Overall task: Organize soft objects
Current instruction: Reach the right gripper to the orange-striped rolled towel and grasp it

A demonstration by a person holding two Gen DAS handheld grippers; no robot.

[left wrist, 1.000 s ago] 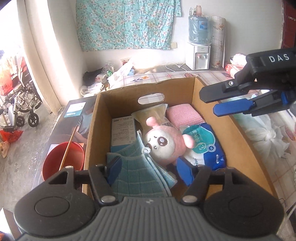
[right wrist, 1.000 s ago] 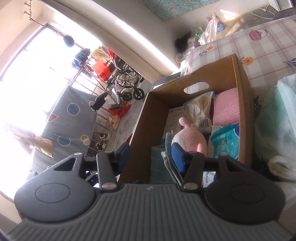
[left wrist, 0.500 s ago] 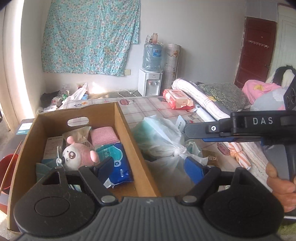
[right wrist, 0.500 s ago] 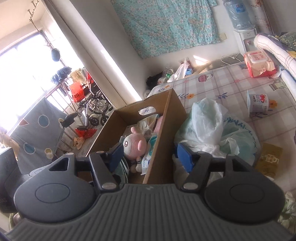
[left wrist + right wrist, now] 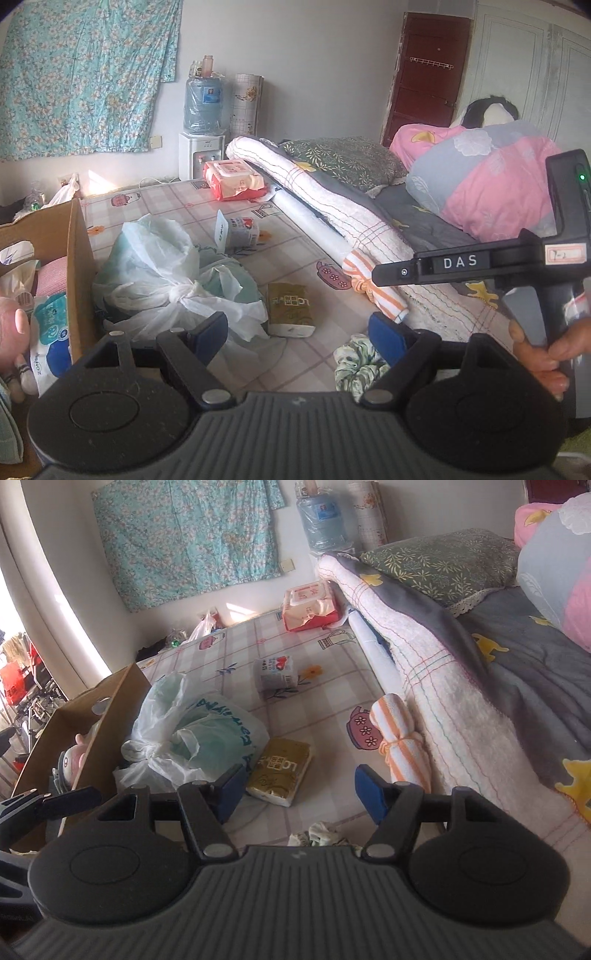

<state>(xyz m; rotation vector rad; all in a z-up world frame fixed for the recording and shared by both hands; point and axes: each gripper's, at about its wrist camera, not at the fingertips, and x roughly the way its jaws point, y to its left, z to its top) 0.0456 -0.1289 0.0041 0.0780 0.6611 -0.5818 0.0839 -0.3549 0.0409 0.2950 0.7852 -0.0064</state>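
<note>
Checked bedsheet printed with teapots (image 5: 332, 709) spreading under the clutter, floral teal cloth (image 5: 81, 74) hanging on the far wall. Left gripper (image 5: 297, 332) hovering above the sheet, blue pads standing wide apart, gripping nothing. Right gripper (image 5: 299, 788) likewise parted, holding nothing. Lying near, between and just below both sets of pads: crumpled green-and-white leaf-print cloth (image 5: 356, 363), partly hidden by the tool in the right wrist view. Resting just beyond: gold-wrapped tissue pack (image 5: 280, 771), touching a knotted white plastic bag (image 5: 192, 734). Sitting at the left: brown cardboard box (image 5: 74, 266), holding a pink plush toy (image 5: 75, 758). Lying right, against the rolled white blanket (image 5: 424, 672): orange-striped rolled towel (image 5: 400, 738).
</note>
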